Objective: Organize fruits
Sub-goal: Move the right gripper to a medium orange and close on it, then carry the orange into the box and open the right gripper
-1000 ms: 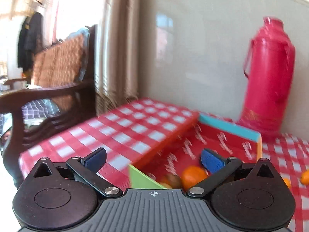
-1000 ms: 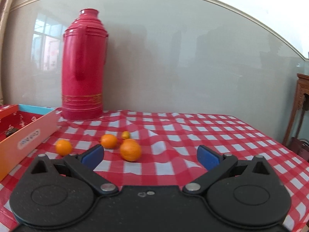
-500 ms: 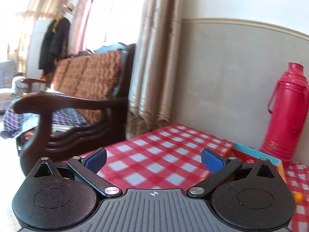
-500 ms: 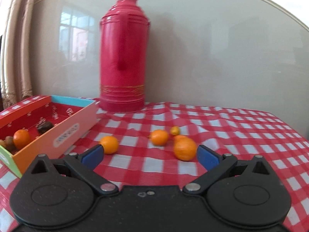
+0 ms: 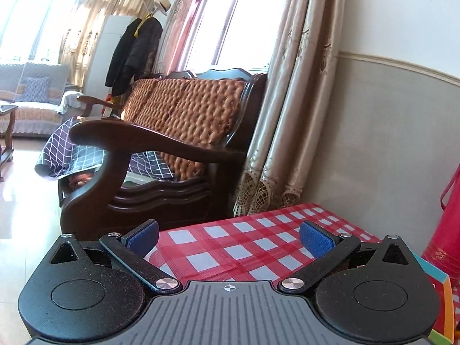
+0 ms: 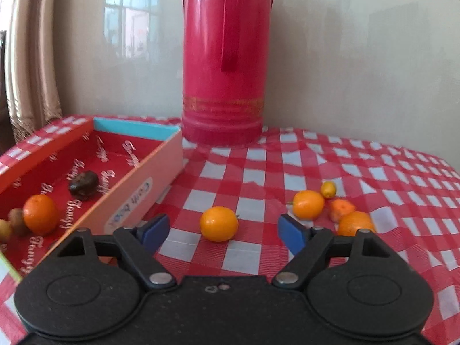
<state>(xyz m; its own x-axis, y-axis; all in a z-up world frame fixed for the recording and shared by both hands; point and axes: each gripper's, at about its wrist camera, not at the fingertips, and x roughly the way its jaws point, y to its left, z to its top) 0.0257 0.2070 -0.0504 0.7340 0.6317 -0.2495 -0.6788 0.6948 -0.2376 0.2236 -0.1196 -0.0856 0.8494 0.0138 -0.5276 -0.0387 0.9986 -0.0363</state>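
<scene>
In the right wrist view a small orange (image 6: 219, 223) lies on the checked cloth just beyond my right gripper (image 6: 222, 231), lined up with the gap. Its jaws are closing and the blue pads do not touch the fruit. Further right lie another orange (image 6: 308, 204), a tiny yellow fruit (image 6: 328, 189), an orange piece (image 6: 341, 209) and a larger orange (image 6: 356, 223). The red box (image 6: 138, 184) at left holds an orange (image 6: 40, 214), a dark fruit (image 6: 84, 185) and small brown ones. My left gripper (image 5: 229, 237) stands open over the table's corner with nothing between its fingers.
A tall red thermos (image 6: 224, 57) stands against the wall behind the fruit. In the left wrist view a dark wooden sofa (image 5: 172, 149) and a curtain (image 5: 290, 115) lie past the table's edge (image 5: 201, 227); the box's corner (image 5: 440, 284) shows at far right.
My left gripper swung left, away from the box toward the sofa. My right gripper swung left and moved nearer the fruit, and its jaws narrowed around the nearest orange.
</scene>
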